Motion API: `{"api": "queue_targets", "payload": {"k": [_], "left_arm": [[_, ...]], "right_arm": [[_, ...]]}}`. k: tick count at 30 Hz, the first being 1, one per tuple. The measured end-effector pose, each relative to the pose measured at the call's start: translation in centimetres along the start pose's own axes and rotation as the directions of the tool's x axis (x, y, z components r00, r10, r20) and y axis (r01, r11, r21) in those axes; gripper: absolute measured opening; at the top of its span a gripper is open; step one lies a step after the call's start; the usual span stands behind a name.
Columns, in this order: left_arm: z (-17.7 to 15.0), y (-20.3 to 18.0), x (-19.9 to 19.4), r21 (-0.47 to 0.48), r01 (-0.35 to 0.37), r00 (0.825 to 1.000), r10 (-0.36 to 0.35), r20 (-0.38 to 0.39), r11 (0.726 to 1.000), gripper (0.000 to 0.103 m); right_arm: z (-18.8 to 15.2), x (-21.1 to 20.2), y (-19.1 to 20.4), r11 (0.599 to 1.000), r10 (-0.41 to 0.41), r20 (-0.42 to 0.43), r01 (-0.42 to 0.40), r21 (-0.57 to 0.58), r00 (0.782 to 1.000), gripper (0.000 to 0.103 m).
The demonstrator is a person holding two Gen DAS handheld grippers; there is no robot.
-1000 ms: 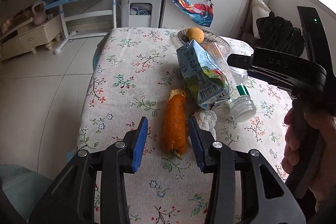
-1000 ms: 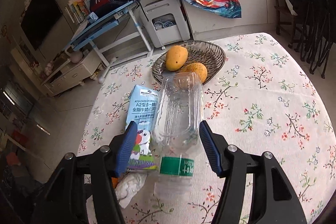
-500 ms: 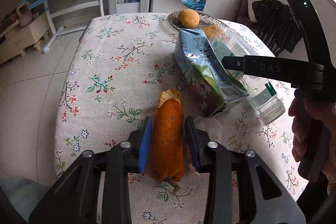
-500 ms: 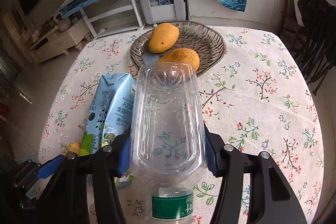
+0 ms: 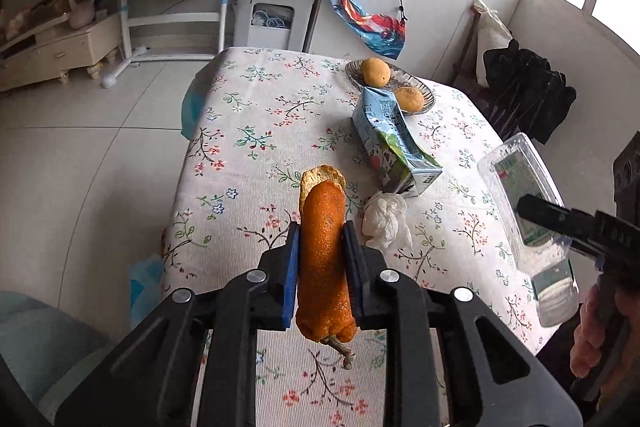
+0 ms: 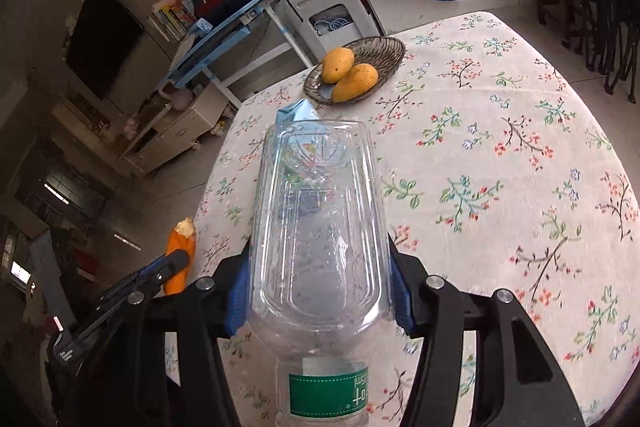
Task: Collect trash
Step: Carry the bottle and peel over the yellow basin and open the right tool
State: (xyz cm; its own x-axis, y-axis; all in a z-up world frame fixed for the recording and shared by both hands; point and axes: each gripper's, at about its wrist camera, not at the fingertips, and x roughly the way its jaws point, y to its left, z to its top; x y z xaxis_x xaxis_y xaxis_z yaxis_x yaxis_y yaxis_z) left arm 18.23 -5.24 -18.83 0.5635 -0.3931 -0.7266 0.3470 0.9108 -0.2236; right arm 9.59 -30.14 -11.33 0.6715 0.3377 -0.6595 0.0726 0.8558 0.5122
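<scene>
Clear plastic fills your right gripper (image 6: 318,297): its pads are clamped on the bottle (image 6: 320,247), which holds nothing you can see, cap end toward the camera and base pointing away to the far side of the table (image 6: 500,155). At the far edge the woven dish (image 6: 386,49) holds two mangoes (image 6: 352,71). Your left gripper (image 5: 320,247) is closing with the orange peel (image 5: 324,259) between its pads, which already press its sides; the peel's long axis runs near to far along the fingers, stem end nearest the camera. Just right of it lies the white tissue (image 5: 384,221), and beyond that the milk carton (image 5: 394,143) on its side. A second ago the peel and bottle both lay on the cloth between open pads; now both are gripped and lifted off it.
</scene>
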Motion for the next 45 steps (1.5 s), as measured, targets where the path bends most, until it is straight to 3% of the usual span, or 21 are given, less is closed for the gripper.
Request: {"api": "queue_targets", "payload": {"k": [10,20,34,45], "left_arm": [[-2.7,-0.1,-7.0,0.01,-0.043,0.996,0.043,0.074,0.999,0.02],[-5.4,-0.6,-11.7,0.031,-0.065,0.992,0.061,0.112,0.997,0.02],[-6.4,-2.3,-15.3,0.071,-0.064,0.987,0.053,0.153,0.995,0.02],[-6.5,-2.7,-15.6,0.077,-0.063,0.986,0.05,0.158,0.995,0.02]], "right_arm": [[-10.2,-3.0,8.3,0.963,0.148,-0.093,-0.165,-0.213,0.985,0.055],[-17.3,-0.4,9.7,0.915,0.061,-0.189,-0.13,-0.381,0.98,0.055],[-18.2,0.9,9.1,0.889,-0.009,-0.168,-0.069,-0.453,0.986,0.056],[-18.2,0.0,9.2,0.892,0.004,-0.131,-0.063,-0.448,0.991,0.056]]}}
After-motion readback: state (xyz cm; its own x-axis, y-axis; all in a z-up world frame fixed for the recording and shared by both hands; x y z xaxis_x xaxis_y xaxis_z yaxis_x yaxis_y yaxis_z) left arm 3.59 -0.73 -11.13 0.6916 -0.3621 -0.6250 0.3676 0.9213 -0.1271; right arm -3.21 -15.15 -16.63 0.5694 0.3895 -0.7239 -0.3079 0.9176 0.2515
